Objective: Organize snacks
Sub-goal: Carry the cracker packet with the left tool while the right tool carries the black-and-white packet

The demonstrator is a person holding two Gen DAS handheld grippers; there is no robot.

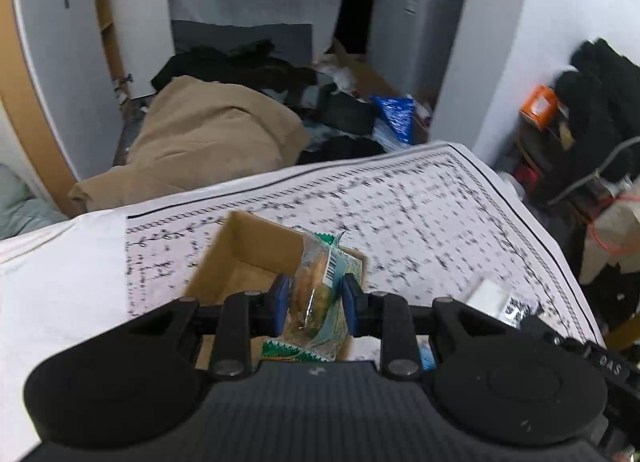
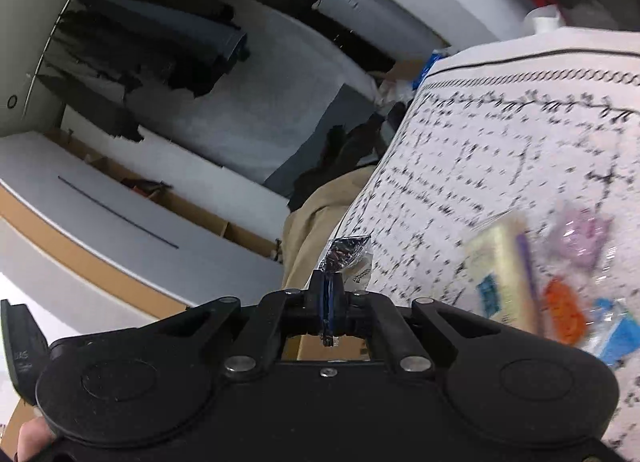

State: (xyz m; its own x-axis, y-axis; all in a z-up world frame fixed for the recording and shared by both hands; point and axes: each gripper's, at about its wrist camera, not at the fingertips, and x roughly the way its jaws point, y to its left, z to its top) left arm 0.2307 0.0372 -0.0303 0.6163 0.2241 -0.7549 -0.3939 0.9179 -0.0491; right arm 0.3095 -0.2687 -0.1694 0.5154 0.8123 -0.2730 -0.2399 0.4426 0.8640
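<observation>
My left gripper (image 1: pixel 314 294) is shut on a clear snack packet (image 1: pixel 314 282) with green-and-white edges and a barcode, holding it just above an open cardboard box (image 1: pixel 248 250) on the patterned white tablecloth (image 1: pixel 420 202). My right gripper (image 2: pixel 330 290) is shut on the edge of a small silvery foil wrapper (image 2: pixel 346 252), held over the table's edge. Blurred snacks lie at the right in the right wrist view: a yellowish packet (image 2: pixel 502 274), a pink wrapper (image 2: pixel 582 238), an orange one (image 2: pixel 564 312) and a blue one (image 2: pixel 618 332).
Beyond the table lie a tan coat (image 1: pixel 208 138), dark clothes (image 1: pixel 240 62) and a blue foil bag (image 1: pixel 394 116) on the floor. A white appliance (image 1: pixel 412 26) stands at the back. Dark garments and an orange box (image 1: pixel 538 106) are at the right. A fingertip (image 2: pixel 30 440) shows bottom left.
</observation>
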